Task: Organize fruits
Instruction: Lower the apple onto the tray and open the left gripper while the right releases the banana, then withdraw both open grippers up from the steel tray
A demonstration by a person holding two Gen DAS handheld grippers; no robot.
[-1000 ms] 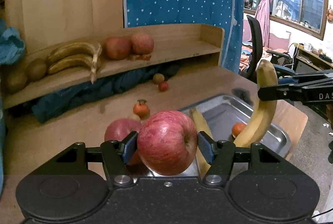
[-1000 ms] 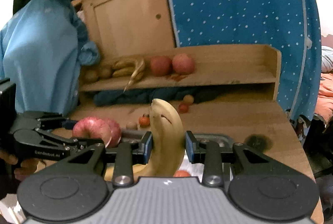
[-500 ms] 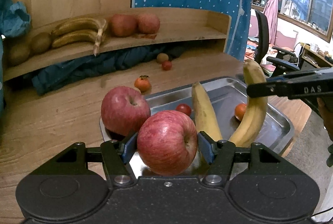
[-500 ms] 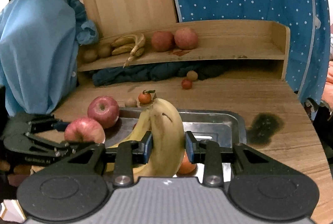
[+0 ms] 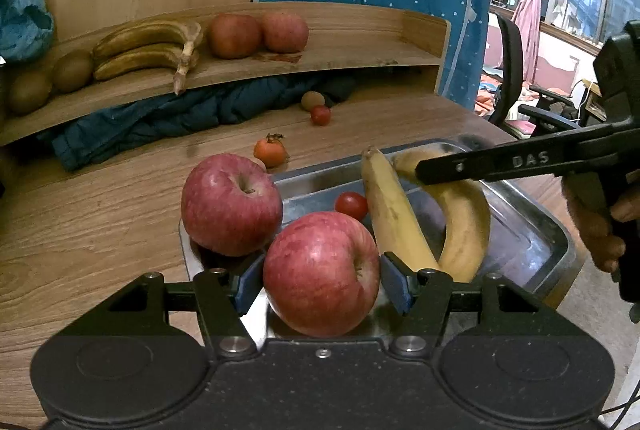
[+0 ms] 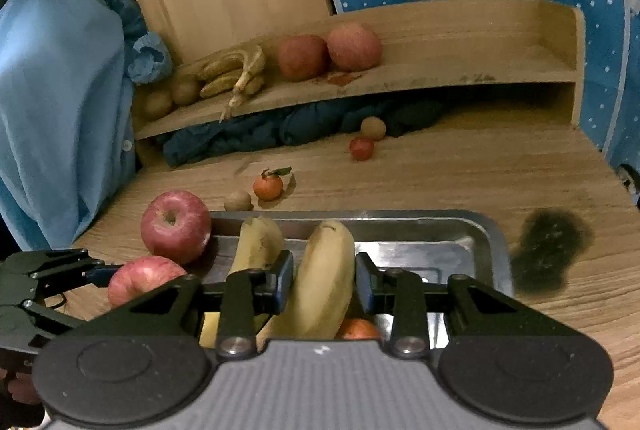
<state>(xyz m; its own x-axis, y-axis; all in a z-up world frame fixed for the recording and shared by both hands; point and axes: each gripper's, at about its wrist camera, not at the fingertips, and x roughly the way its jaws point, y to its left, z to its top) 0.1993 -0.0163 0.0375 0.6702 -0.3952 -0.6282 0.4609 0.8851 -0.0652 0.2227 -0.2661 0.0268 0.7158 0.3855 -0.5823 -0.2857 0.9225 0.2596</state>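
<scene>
My left gripper [image 5: 322,286] is shut on a red apple [image 5: 316,262], low over the near left corner of the metal tray [image 5: 532,230]. A second red apple [image 5: 230,204] rests on the tray's left rim just beyond it. My right gripper [image 6: 323,284] is shut on a yellow banana [image 6: 324,270], which leans down into the tray [image 6: 460,230] beside another banana [image 6: 256,242]. In the left wrist view the held banana [image 5: 464,230] hangs under the right gripper's black finger [image 5: 500,162]. A cherry tomato [image 5: 351,205] and an orange fruit [image 6: 358,328] lie in the tray.
A wooden shelf [image 5: 360,58] at the back holds brown bananas [image 5: 148,46], two apples [image 5: 256,34] and kiwis [image 5: 72,70]. Dark blue cloth [image 5: 160,118] fills the space beneath. A tangerine [image 5: 271,152] and two small fruits [image 5: 320,115] sit on the table. An office chair [image 5: 512,70] stands right.
Both grippers came down toward the tray. The held banana sank from upright above the tray to lean into it beside the other banana. The left gripper's apple dropped slightly.
</scene>
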